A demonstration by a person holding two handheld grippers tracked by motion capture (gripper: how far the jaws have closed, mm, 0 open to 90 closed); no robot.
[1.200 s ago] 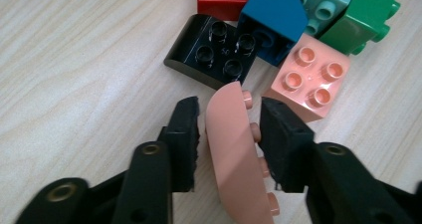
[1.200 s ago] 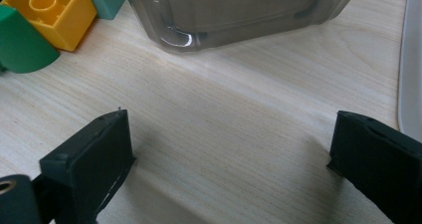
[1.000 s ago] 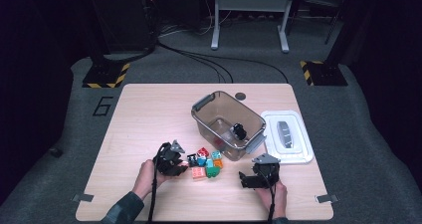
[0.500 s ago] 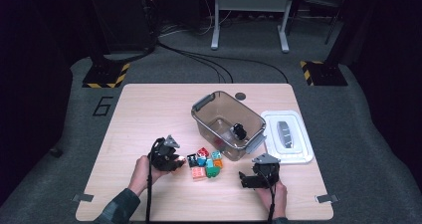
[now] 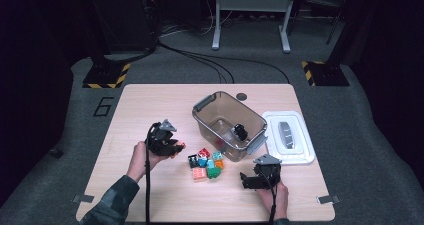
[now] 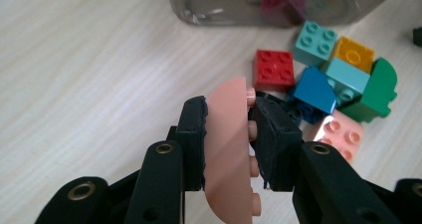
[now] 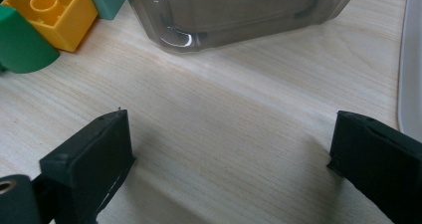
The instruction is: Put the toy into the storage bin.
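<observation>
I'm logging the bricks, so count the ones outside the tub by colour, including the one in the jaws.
Pink: 2
Red: 1
Teal: 2
Yellow: 1
Blue: 1
Green: 1
Dark: 1
Total: 9

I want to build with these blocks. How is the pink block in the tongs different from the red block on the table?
The pink block is long with a rounded end; the red block is a small square. The pink block is pinched on edge in the left tongs, studs facing sideways; the red block lies flat on the table, studs up. Both are plastic building blocks with round studs.
</observation>
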